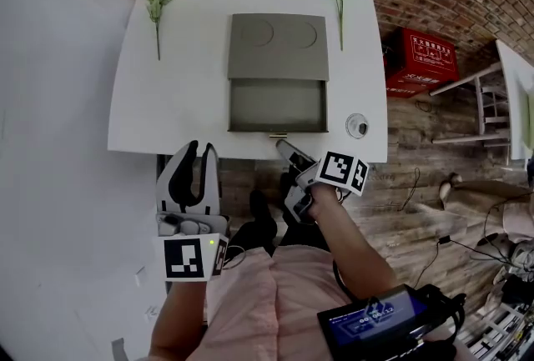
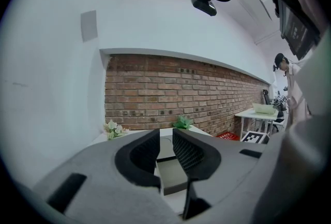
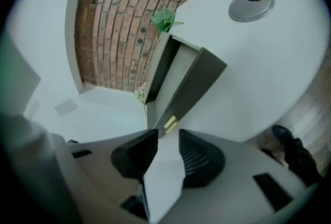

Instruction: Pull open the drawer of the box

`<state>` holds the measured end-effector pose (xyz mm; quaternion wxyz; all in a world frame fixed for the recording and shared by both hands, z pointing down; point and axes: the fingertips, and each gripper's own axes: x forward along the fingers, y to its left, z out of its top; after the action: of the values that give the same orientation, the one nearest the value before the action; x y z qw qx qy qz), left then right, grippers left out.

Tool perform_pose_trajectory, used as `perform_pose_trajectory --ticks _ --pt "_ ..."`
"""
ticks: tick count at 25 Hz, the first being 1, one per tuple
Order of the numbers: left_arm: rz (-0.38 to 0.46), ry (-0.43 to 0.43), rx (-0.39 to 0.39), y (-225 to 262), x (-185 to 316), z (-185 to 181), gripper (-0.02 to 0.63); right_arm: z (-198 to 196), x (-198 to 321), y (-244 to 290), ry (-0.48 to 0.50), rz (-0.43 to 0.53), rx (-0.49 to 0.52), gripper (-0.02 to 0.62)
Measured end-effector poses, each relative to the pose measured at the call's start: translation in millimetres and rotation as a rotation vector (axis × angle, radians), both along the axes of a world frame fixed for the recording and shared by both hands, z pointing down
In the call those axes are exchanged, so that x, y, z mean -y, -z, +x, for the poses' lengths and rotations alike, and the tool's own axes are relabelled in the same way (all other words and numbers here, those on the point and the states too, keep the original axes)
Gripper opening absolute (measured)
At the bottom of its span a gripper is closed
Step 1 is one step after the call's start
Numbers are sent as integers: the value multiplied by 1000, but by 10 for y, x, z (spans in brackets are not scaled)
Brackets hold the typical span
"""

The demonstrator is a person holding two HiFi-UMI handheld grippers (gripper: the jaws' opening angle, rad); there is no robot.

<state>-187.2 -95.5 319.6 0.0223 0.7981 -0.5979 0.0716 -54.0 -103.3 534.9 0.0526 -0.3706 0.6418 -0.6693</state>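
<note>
Head view: drawer (image 1: pixel 278 105) stands out of box (image 1: pixel 278 47), right hand-held gripper (image 1: pixel 283 145) spread empty by handle (image 1: pixel 277 135), left hand-held gripper (image 1: pixel 200 149) likewise spread, empty

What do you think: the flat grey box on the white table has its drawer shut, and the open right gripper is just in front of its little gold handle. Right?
Not quite: the head view shows the drawer of the flat grey box pulled open, not shut. The open right gripper is just in front of its little gold handle.
</note>
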Motion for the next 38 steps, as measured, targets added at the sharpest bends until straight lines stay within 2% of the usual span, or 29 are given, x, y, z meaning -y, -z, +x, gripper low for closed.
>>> perform_pose_trajectory --ticks 3,5,7,10,13,16,18,25,32,38 --pt "29 -11 -11 132 -8 23 84 51 -181 176 10 22 -3 126" --pt "59 -21 -23 259 25 43 84 67 -154 455 25 109 -34 117" --pt "105 -25 -38 443 100 53 84 42 14 891 52 270 -97 109" --pt "184 -22 -70 821 209 41 84 -7 290 1730 78 595 -266 86" --pt "241 -17 -84 1221 289 46 80 1 408 2518 45 877 -452 17" --pt "300 -16 -82 1582 390 91 41 17 474 3106 -2 1082 -622 5" --pt "326 -17 -83 1731 419 129 31 7 467 3340 -23 1167 -693 5" --pt "337 -15 -54 1742 464 203 8 48 401 3518 -65 1253 -770 5" --pt "319 -24 -65 1610 518 227 8 68 418 3466 -62 1282 -826 3" --pt "311 -26 -66 1580 554 243 8 94 436 3492 -78 1292 -834 3"
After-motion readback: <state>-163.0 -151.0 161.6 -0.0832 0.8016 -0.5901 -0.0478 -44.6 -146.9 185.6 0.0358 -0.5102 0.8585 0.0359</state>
